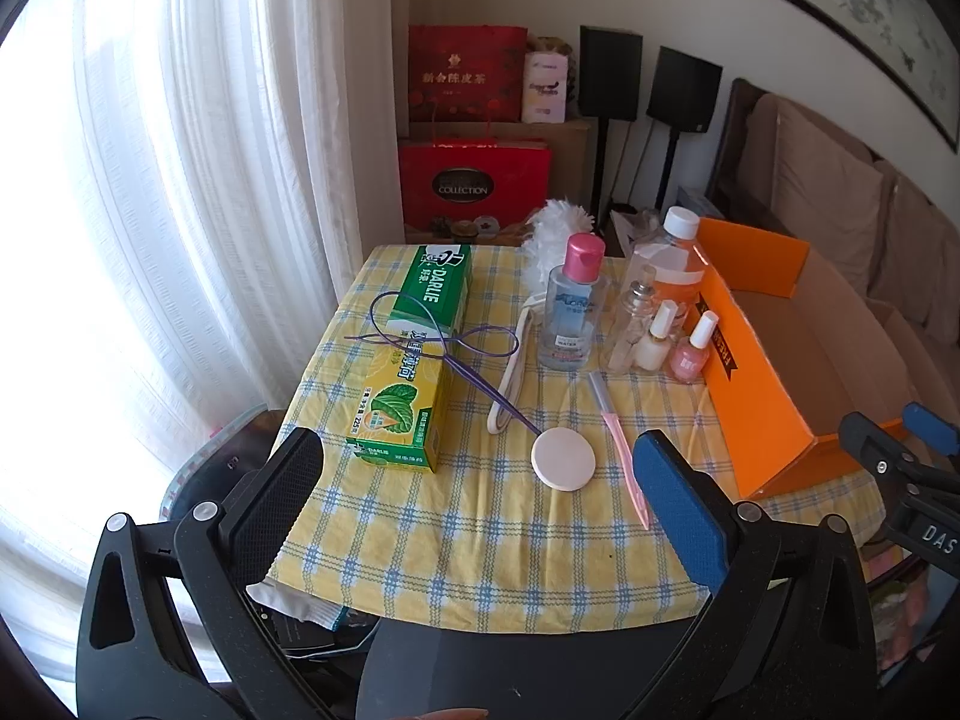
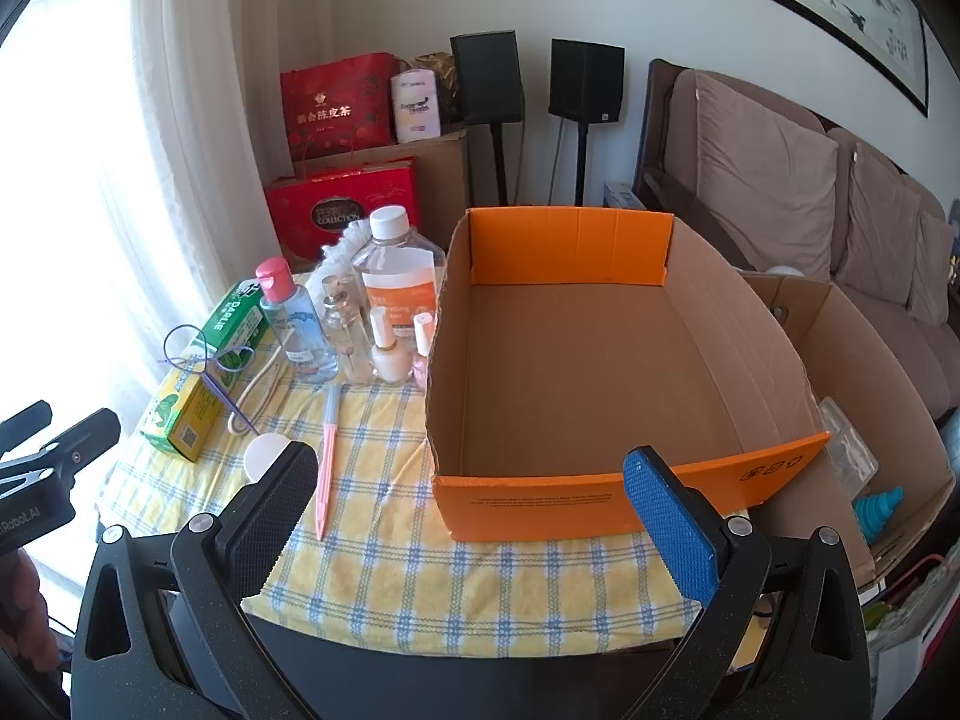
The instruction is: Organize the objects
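While the orange box [image 2: 600, 360] sits empty on the right half of the checked tablecloth [image 2: 420, 576], its near wall close to the table's front edge, I see the loose items crowded to its left. The bottles [image 1: 570, 306] stand in a row touching the box's left wall; the pink razor [image 1: 621, 450], white round pad [image 1: 563, 457] and toothpaste carton [image 1: 408, 360] lie nearer me. A bare strip of cloth runs along the front edge. I hold my left gripper [image 1: 480, 480] spread wide over that strip, grasping nothing, and my right gripper [image 2: 474, 504] equally wide before the box.
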